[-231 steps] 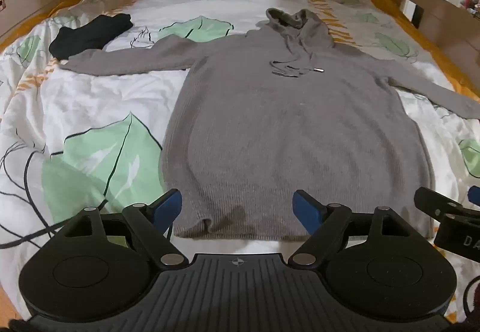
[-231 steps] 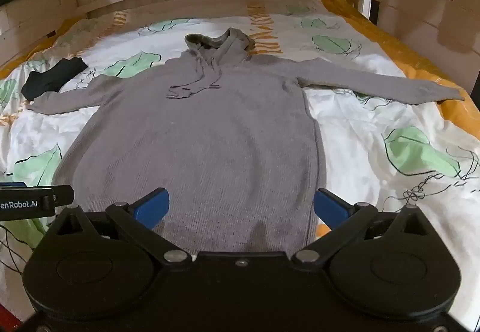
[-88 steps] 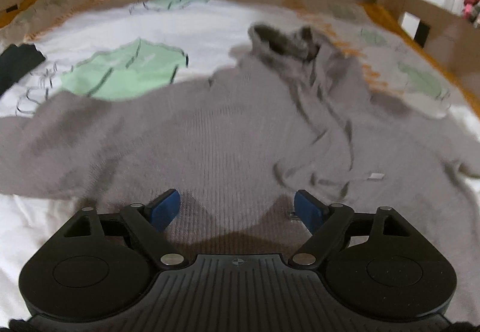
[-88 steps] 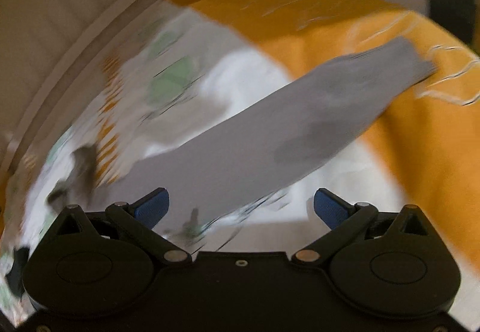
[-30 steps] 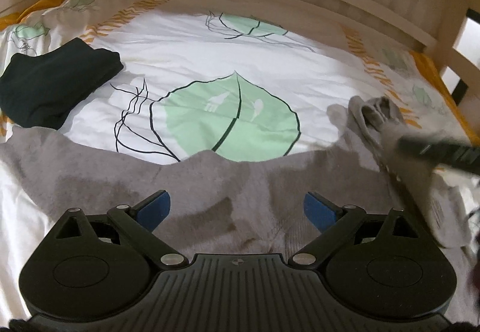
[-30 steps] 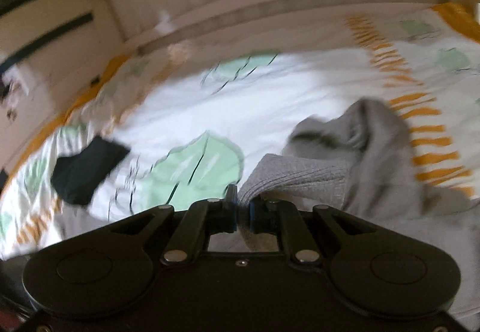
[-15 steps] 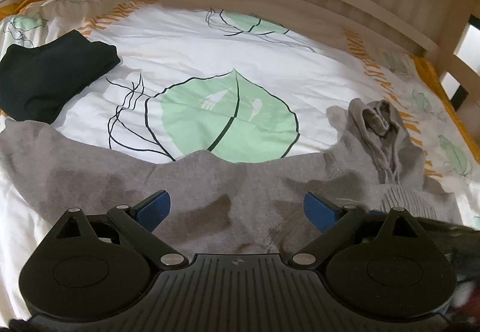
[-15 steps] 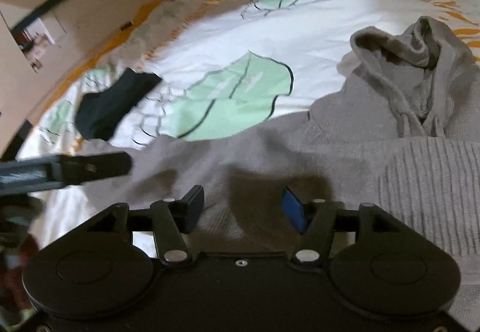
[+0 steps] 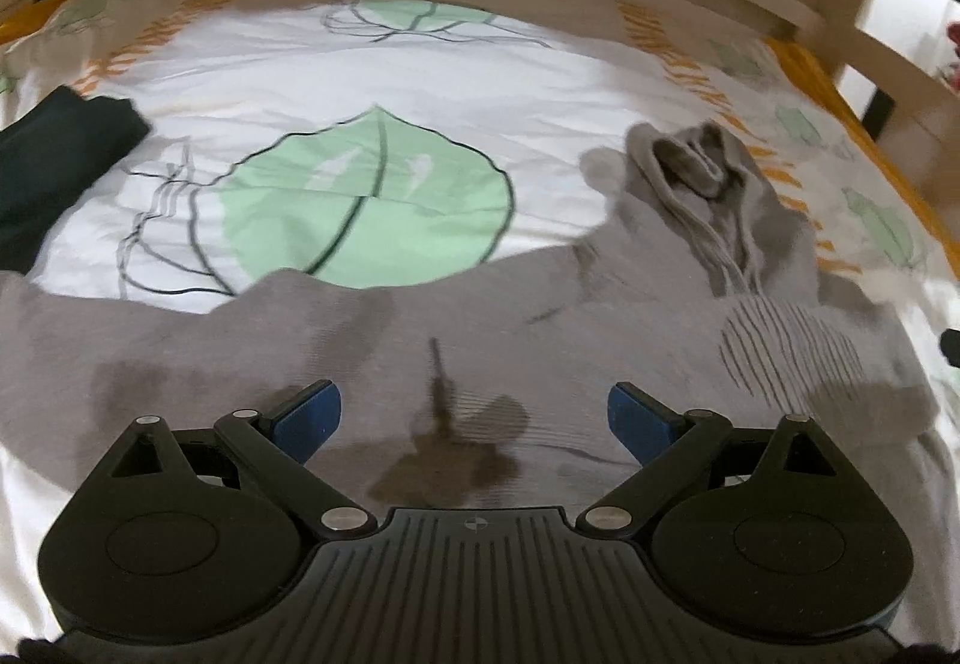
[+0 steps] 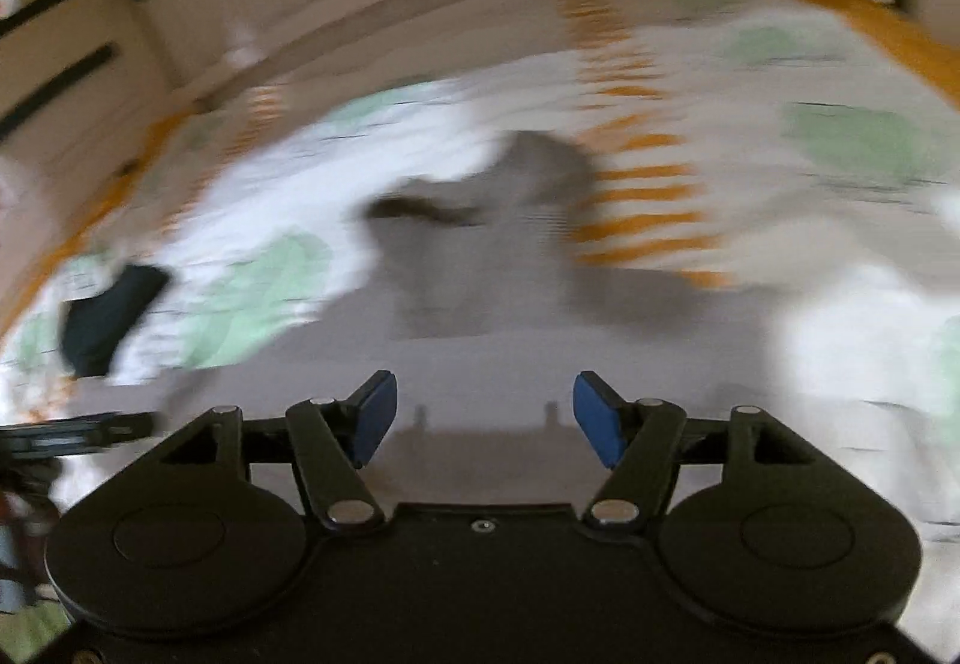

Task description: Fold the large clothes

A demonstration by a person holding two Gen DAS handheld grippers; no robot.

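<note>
- Left wrist view: the grey hooded sweater [image 9: 480,340] lies flat on the bed [image 9: 372,64], filling the lower half of the frame, with its hood [image 9: 696,166] at 2 o'clock
- A ribbed cuff [image 9: 786,346] rests on the chest at 3 o'clock, so the right sleeve reads as already folded in; the left sleeve [image 9: 72,328] runs out flat toward 9 o'clock
- The left gripper [image 9: 474,418] hangs over the sweater with jaws spread wide and nothing between them
- Right wrist view, heavily blurred: the right gripper [image 10: 485,415] has jaws that have just been opening, now clearly apart, with no cloth between them; only the sweater body lies beneath
- Step in hand, as judged: fold the left sleeve across the chest to mirror the other
- Procedure: carry the left gripper toward 9 o'clock, along the sleeve to its end, which is out of frame
- Pinch the sleeve layers only; leave the printed bed cover [image 9: 372,196] out of the grip
- Lift just clear of the bed and lay the sleeve toward 3 o'clock, parallel to the shoulder line
- Keep clear of the folded dark garment [image 9: 54,166] at 10 o'clock
- Caution: dragging may shift the body and disturb the cuff; steady the shoulder with the right gripper if needed
</note>
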